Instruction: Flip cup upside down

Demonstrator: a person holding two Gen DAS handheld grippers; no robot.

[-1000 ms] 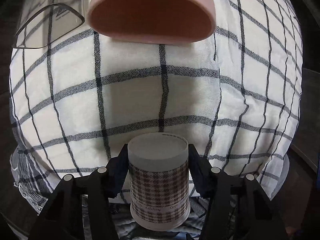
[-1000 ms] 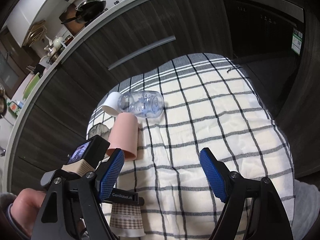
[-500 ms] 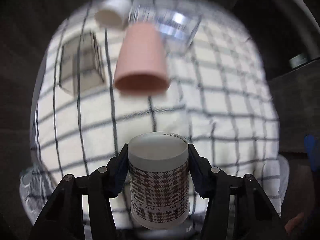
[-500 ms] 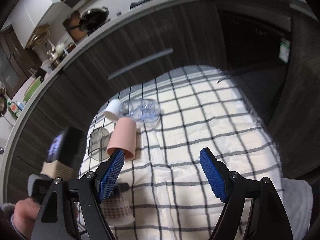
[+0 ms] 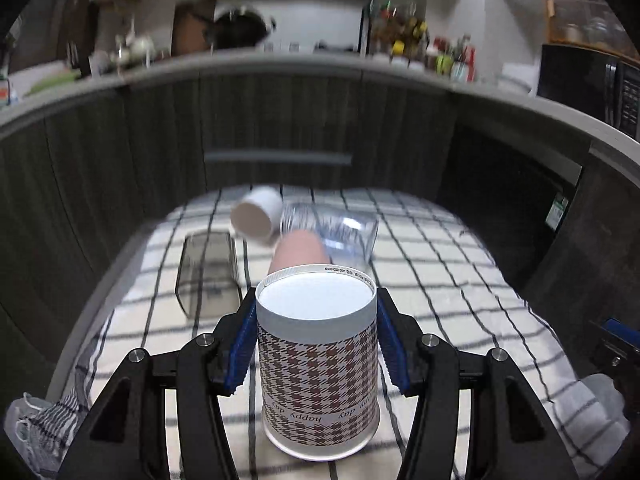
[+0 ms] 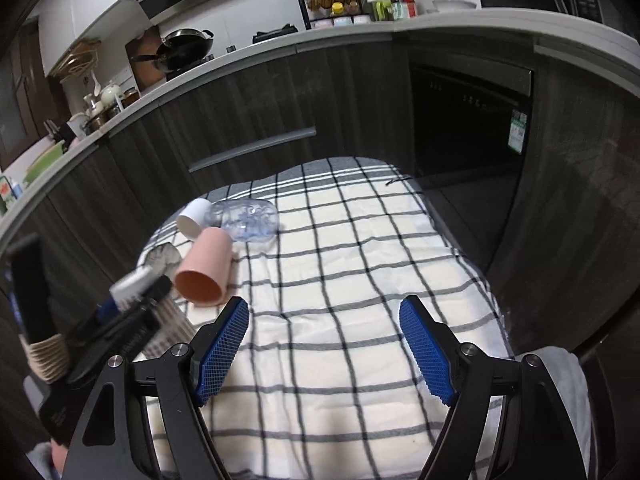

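My left gripper (image 5: 316, 344) is shut on a paper cup (image 5: 318, 364) with a brown houndstooth pattern. The cup is upside down, its white base facing up and its wide rim down, just above the checked cloth (image 5: 440, 280). The "happy day" print reads inverted. In the right wrist view the same cup (image 6: 166, 324) shows at the far left, partly hidden by the left gripper's body. My right gripper (image 6: 324, 348) is open and empty over the cloth (image 6: 340, 264).
A pink cup (image 6: 204, 266) lies on its side, mouth toward me. Behind it lie a clear plastic bottle (image 6: 248, 220) and a white cup (image 6: 193, 218). A smoky clear container (image 5: 208, 272) lies at the left. Dark cabinets (image 6: 248, 112) stand behind.
My left gripper has tilted up from looking down at the cloth to looking level across it, turning the held cup with it. The right gripper has barely moved and stays open.
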